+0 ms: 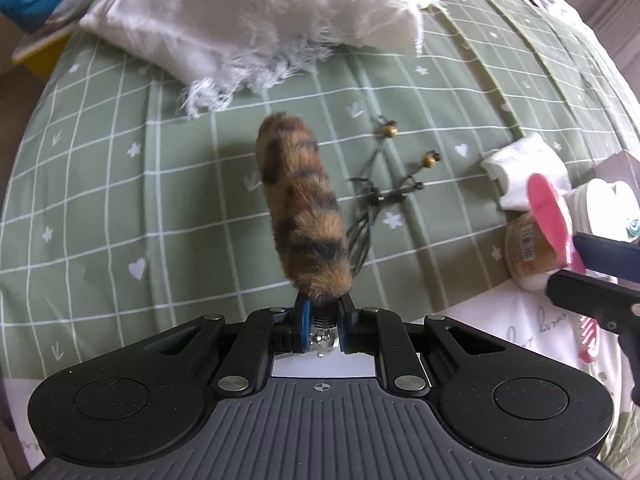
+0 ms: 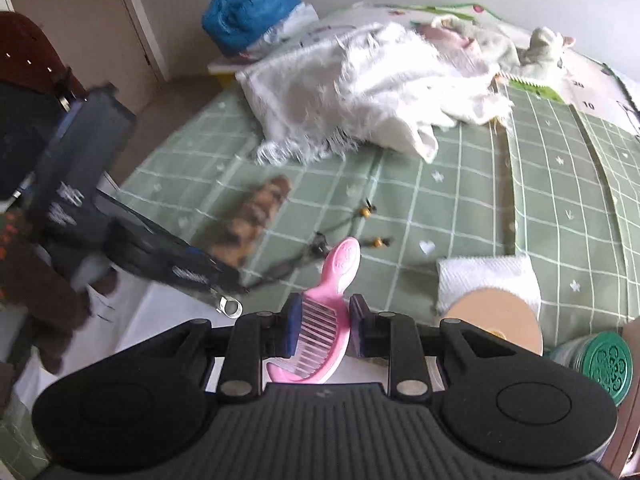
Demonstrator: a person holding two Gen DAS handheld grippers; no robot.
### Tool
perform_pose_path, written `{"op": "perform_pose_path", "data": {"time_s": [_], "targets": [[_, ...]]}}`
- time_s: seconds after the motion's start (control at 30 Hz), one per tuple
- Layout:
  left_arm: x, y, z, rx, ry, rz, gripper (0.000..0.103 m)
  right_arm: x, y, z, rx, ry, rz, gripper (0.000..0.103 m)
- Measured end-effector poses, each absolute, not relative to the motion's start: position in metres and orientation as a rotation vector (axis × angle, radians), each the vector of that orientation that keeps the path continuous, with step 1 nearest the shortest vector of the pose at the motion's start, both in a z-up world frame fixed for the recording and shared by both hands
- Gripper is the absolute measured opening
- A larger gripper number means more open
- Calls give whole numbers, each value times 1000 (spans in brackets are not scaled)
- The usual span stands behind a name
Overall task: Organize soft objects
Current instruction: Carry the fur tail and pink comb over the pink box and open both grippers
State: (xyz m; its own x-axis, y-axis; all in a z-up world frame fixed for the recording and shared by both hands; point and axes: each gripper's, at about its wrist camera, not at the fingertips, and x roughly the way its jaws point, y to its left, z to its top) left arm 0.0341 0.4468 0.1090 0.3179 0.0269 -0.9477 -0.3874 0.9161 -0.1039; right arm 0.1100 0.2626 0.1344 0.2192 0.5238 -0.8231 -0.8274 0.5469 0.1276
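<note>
Furry striped tail (image 1: 302, 208) clamped in left gripper (image 1: 324, 312), pointing away; right gripper (image 2: 325, 322) pinches pink comb (image 2: 320, 320), handle forward.

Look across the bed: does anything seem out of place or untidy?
Yes. The white fringed cloth lies crumpled in a heap on the green checked bedspread, not folded. A beaded cord sprawls loose beside the furry tail that the left gripper holds.

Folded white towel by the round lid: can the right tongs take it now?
Probably not: the right tongs are shut on the pink comb. The folded white towel lies uncovered nearby.
</note>
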Motion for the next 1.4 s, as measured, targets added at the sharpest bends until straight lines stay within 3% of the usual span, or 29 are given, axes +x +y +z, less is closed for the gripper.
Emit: {"op": "perform_pose_path", "data": {"time_s": [0.2,0.33,0.57,0.67,0.83,1.03,1.2,1.4], "targets": [[46,434,131,-306,1157,259,15,113,261,138,-372,950,957,25],[63,430,183,-411,977,217,15,128,247,164,-302,886,922,25],[75,362,328,-494,555,-124,15,160,151,292,-175,606,825,25],[98,317,370,-453,502,-244,15,168,97,338,-284,482,739,25],[146,242,403,-423,512,-366,15,190,25,367,-383,445,614,25],[188,179,392,-402,570,-430,15,208,-44,375,-351,446,552,25],[215,145,346,-463,668,-465,16,215,-73,361,-307,465,548,25],[248,140,200,-574,950,-455,22,242,-90,306,-161,593,545,26]]}}
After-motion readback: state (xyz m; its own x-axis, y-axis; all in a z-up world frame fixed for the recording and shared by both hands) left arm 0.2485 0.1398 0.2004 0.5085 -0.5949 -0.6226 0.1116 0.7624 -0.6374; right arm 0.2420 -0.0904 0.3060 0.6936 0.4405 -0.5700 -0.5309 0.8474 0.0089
